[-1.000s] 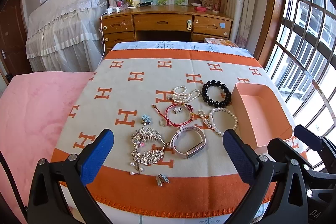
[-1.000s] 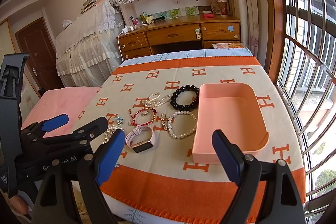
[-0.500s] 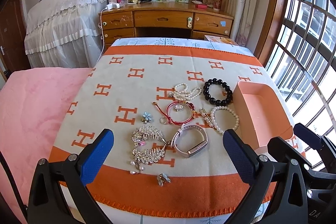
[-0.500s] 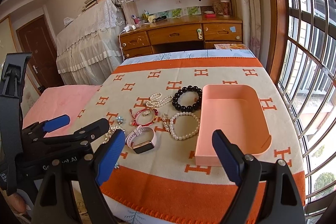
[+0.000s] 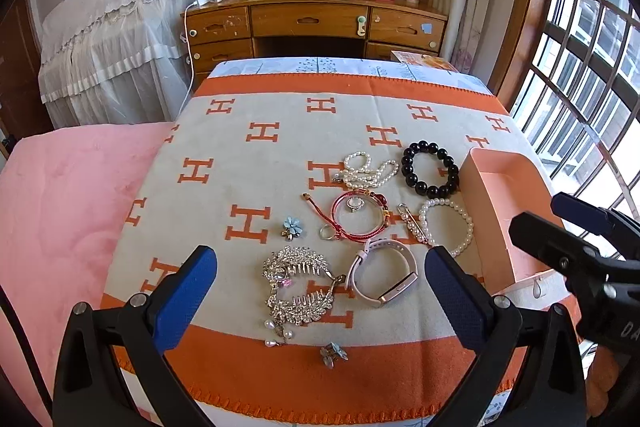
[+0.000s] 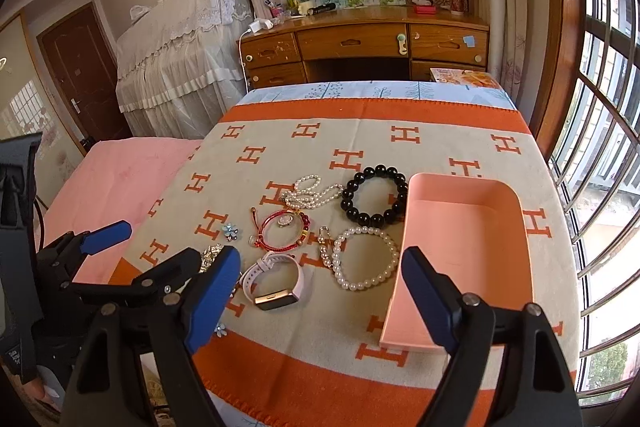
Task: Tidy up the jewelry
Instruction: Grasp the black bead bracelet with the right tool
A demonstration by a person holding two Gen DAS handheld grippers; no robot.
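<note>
Jewelry, heaped mid-blanket [image 5: 256, 147] left of the empty pink tray [image 6: 468, 227] by its right edge, goes over singly: right gripper [image 6: 320, 291], empty jaws narrowing, should straddle the pearl bracelet [image 6: 366, 259]; left gripper [image 5: 320, 291] gapes empty.

Two hand-held grippers, left gripper [image 5: 320, 293] and right gripper [image 6: 320, 291], alike: black plastic arms, triangular cut-outs, silver screws at the joints, blue rubber pads [image 5: 182, 301] on the fingertips. White lettering on the black side plates.
</note>
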